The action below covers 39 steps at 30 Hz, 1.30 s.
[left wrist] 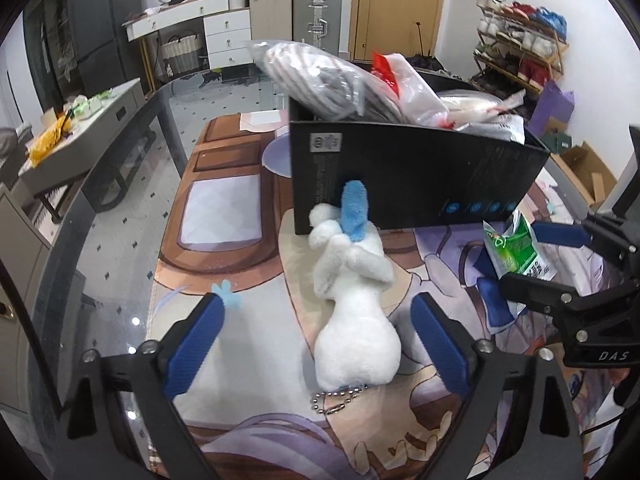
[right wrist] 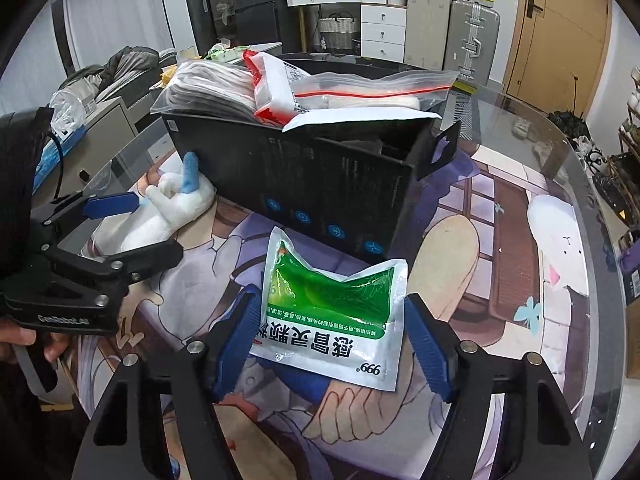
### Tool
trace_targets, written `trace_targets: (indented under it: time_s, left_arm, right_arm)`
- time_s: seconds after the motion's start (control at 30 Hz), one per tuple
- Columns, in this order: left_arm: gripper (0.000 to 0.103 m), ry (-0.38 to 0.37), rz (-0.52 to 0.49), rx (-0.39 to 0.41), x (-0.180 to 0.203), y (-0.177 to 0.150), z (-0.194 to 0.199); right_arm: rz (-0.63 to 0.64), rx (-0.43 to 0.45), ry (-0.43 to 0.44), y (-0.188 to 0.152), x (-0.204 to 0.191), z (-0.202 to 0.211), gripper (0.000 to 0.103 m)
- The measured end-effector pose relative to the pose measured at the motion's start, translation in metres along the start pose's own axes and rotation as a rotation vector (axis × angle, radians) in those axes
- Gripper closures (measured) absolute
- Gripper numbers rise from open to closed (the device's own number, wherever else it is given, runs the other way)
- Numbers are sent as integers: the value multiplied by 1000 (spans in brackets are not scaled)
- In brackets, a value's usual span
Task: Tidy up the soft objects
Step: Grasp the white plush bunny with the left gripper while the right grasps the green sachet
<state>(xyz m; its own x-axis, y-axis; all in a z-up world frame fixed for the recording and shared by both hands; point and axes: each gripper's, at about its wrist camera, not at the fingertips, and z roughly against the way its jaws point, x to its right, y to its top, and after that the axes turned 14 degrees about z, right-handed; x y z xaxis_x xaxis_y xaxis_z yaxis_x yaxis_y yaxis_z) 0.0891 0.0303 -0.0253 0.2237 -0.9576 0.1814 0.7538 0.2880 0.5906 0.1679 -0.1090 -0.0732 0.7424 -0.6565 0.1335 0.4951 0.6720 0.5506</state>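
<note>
A white plush toy [left wrist: 356, 300] with a blue ear and a ball chain lies on the printed mat against the black box [left wrist: 400, 180]. My left gripper [left wrist: 316, 340] is open, its blue pads on either side of the plush without touching it. The plush also shows in the right wrist view [right wrist: 168, 212]. A green and white medicine pouch [right wrist: 332, 312] lies on the mat in front of the black box [right wrist: 320, 184]. My right gripper [right wrist: 332, 340] is open around the pouch, and it also shows in the left wrist view [left wrist: 520, 260].
The box holds several bagged soft items: a striped cloth bag [left wrist: 316, 76], a red and white packet [right wrist: 276, 88] and a zip bag [right wrist: 372, 92]. The glass table edge [left wrist: 80, 208] curves on the left. A cabinet, suitcases and a shoe rack [left wrist: 520, 48] stand behind.
</note>
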Motion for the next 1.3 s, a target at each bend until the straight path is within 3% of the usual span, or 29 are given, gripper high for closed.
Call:
trace_targets:
  time_s: [0.17,0.4,0.8,1.3]
  left_arm:
    - [32,-12,-47,25,6,-4,4]
    - [68,-39,-84,47,15,-7,10]
    - [73,-49,-90,52,15,-8,12]
    - [73,-54,-83,51,15,-7,12]
  right_arm:
    - [1,6,4,-2,2,0,30]
    - [3,10,7,-3,1,1,30]
    - [8,15,14,-2,1,3,32]
    - [28,48,63,-3,3,17,53]
